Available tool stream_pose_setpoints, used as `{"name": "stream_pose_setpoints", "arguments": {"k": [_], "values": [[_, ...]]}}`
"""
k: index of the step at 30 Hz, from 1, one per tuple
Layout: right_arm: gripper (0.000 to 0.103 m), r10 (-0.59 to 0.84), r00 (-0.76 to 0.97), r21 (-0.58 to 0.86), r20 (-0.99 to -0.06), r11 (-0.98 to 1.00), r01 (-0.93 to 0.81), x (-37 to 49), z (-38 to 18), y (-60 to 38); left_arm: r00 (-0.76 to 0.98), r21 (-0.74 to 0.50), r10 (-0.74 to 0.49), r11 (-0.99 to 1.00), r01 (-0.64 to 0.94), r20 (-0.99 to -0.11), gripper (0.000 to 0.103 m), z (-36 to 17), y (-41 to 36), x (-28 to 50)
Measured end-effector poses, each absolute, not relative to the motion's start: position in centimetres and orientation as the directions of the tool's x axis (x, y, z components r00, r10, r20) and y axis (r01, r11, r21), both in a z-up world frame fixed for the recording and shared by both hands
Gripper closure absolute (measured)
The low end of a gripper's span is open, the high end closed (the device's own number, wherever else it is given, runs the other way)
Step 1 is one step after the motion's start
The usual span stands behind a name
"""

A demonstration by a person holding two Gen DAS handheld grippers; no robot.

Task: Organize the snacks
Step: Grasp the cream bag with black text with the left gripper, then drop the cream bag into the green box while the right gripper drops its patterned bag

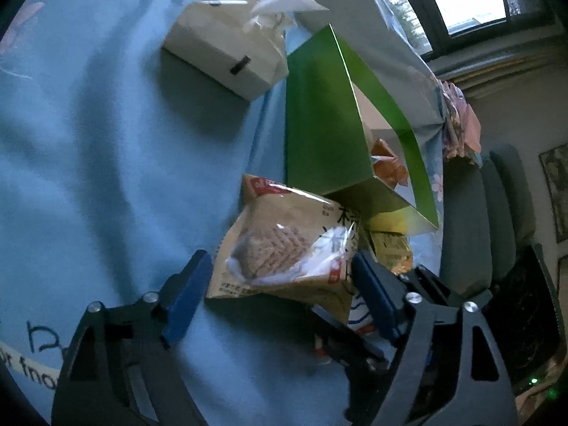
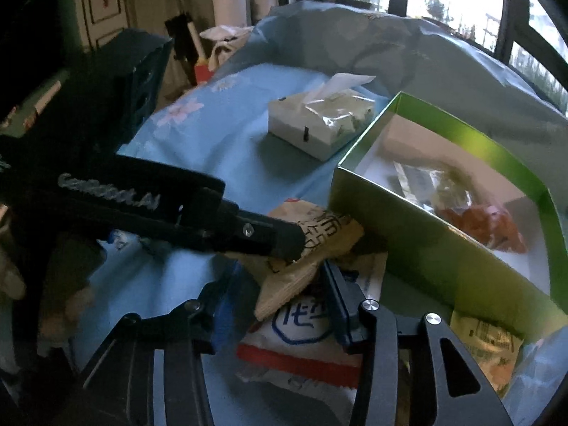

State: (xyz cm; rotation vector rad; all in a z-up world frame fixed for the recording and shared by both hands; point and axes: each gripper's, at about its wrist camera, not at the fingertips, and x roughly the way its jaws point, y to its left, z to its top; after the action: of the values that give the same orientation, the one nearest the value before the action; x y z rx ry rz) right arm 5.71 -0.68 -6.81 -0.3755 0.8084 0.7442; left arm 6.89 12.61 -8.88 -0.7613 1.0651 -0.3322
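snacks lie heaped on the blue cloth (image 1: 106, 142) just beside the glossy green box (image 1: 319, 124), some already inside. the crinkly tan biscuit packet (image 1: 284, 245) sits between the left gripper (image 1: 280, 291)'s spread fingers, not pinched. the right gripper (image 2: 277, 316) stands open astride the white-and-red packet (image 2: 301, 337). next, i'd guess: close, lift, box.

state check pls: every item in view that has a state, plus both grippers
green box: open, no lid, two packets inside
tissue box: open, tissue sticking up
beige cracker packet: sealed, lying outside the box, between the left fingers
white and red packet: sealed, under the beige one
left gripper: open, not clamped
right gripper: open around the white and red packet
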Motion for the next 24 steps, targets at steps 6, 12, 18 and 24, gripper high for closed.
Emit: {"name": "stream_pose_setpoints", "arguments": {"k": [6,12,18,24], "values": [[0.065,0.47,0.438,0.002,-0.766,0.683,-0.73,6.6,-6.9,-1.0,0.455,-0.751,-0.636,0.649,-0.122,-0.623,0.031,-9.3,13.4,7.1],[0.069,0.49,0.434,0.002,-0.756,0.665,-0.747,6.1,-7.0,-1.3,0.449,-0.746,-0.638,0.659,-0.103,-0.626,0.037,-8.8,12.9,6.6],[0.07,0.536,0.428,0.036,-0.728,0.653,-0.756,5.1,-6.4,-1.9,0.465,-0.727,-0.619,0.681,-0.083,-0.633,0.037,-7.5,12.7,5.3],[0.07,0.576,0.459,0.031,-0.676,0.644,-0.764,3.6,-4.6,-1.9,0.52,-0.702,-0.582,0.711,-0.048,-0.626,0.037,-5.0,12.6,3.9]]}}
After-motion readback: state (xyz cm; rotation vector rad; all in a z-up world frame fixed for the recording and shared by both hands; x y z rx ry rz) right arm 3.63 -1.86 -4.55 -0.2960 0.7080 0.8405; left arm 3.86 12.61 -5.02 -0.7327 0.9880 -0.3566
